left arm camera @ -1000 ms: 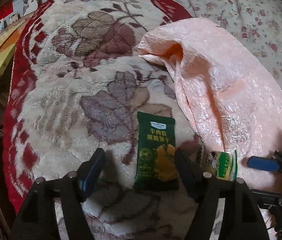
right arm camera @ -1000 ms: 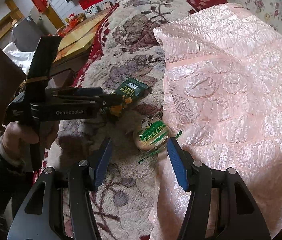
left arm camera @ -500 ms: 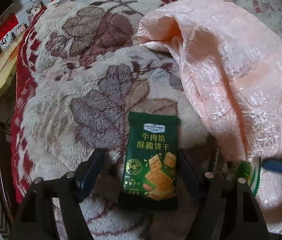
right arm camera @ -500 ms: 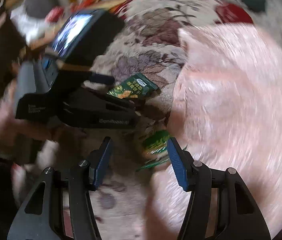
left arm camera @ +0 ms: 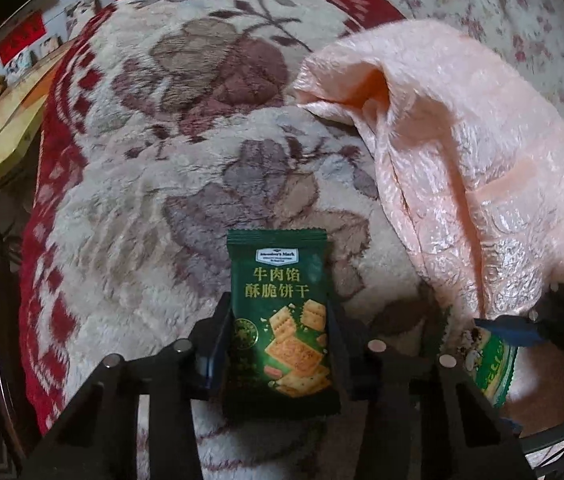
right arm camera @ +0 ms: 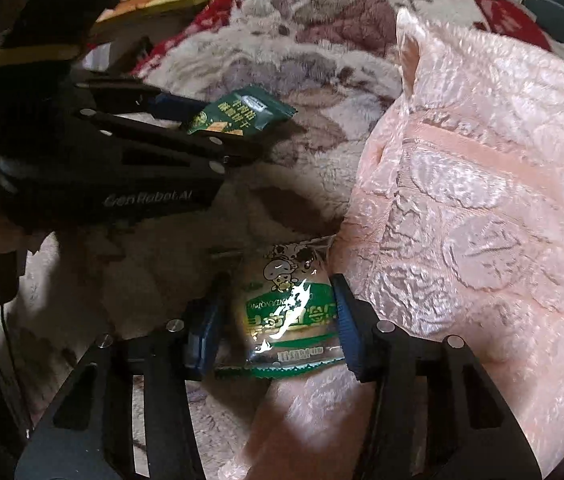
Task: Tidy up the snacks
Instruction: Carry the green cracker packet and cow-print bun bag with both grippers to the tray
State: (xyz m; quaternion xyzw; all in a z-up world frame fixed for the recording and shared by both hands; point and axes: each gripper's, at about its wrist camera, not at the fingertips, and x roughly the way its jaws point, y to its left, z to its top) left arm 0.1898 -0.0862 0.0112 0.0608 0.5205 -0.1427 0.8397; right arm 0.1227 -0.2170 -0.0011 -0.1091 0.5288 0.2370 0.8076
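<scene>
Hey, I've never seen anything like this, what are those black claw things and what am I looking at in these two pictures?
There is no robot here. A person holds a handheld two-finger tool in each hand, and each tool carries a wide-angle camera looking along its fingers.

The left camera view shows the left tool. Its jaws have just been closing and now sit against both sides of a dark green cracker packet.

The right camera view shows the right tool, its jaws also just closing around a clear snack packet with a green label. The left tool appears there from the side.

Everything lies on a fluffy flower-patterned blanket, beside a crumpled pink quilted cloth.
</scene>
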